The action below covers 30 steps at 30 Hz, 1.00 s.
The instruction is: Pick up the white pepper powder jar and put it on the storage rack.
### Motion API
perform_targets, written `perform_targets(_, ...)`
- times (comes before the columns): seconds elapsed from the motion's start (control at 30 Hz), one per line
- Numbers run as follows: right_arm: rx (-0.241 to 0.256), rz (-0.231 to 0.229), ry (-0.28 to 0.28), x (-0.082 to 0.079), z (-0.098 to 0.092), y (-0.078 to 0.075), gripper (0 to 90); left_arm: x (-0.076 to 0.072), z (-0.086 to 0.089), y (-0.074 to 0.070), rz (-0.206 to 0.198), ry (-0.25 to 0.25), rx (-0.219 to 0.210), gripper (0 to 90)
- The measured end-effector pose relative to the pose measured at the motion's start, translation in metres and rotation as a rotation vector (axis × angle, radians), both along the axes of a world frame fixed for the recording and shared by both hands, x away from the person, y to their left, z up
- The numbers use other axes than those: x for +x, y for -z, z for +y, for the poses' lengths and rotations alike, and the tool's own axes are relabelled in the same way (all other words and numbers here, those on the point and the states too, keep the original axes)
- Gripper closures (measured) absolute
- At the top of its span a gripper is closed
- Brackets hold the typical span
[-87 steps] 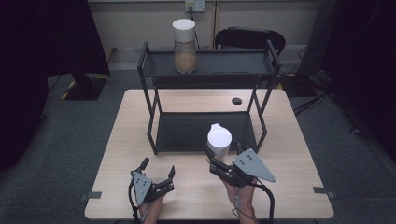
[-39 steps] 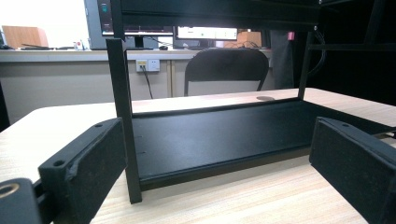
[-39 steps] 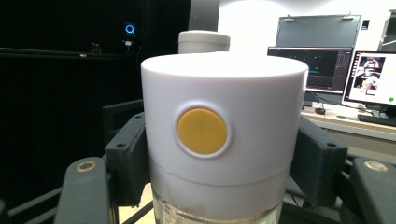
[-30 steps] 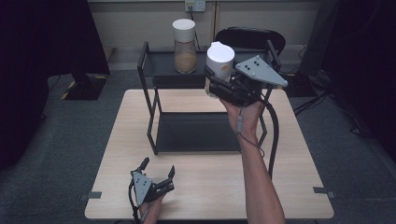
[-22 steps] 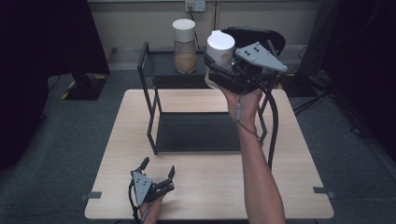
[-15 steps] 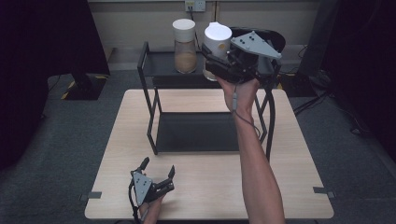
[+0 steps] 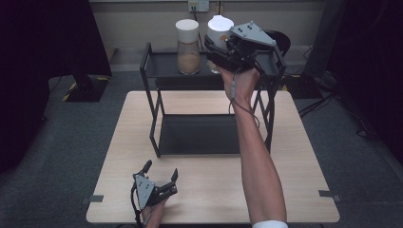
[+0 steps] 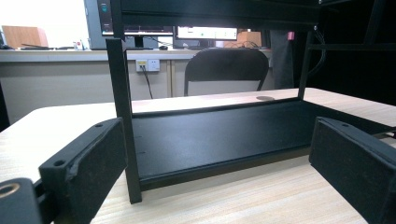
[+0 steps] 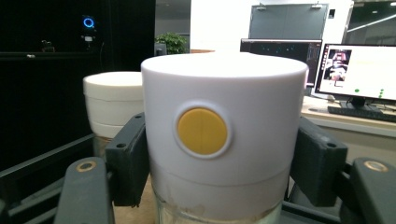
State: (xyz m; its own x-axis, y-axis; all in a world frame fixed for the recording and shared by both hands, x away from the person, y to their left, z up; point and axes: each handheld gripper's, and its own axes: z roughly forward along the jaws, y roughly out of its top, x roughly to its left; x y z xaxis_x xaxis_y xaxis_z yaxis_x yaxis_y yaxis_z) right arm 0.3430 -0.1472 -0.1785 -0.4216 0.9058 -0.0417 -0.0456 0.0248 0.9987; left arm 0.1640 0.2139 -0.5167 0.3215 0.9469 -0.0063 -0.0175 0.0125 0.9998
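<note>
Left gripper (image 7: pixel 159 183) rests on the table (image 7: pixel 294 156), jaws spread wide, empty. Tan-filled jar (image 7: pixel 188 46) stands on the rack's top shelf (image 7: pixel 164 64). Right gripper (image 7: pixel 223 50) clamps the white-lidded jar (image 7: pixel 219 29) just beside it, at the shelf.

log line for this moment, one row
right gripper: shut on white-lidded jar, at rack top shelf | second jar: on top shelf | left gripper: open, on table
</note>
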Motion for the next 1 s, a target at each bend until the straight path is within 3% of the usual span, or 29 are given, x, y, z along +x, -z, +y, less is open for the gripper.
perform_targets(0.57, 0.0, 0.078, 0.015, 0.021, 0.0, 0.004, 30.6, 0.0, 0.0, 0.0, 0.0, 0.0, 0.003, 3.7)
perform_targets(0.67, 0.025, 0.077, 0.007, 0.022, -0.004, 0.007, 30.5, 0.0, 0.0, 0.0, -0.001, 0.0, 0.003, 3.7)
perform_targets(1.0, 0.014, 0.07, 0.01, 0.023, -0.002, 0.008, 30.3, 0.0, 0.0, 0.0, -0.001, 0.0, 0.003, 3.7)
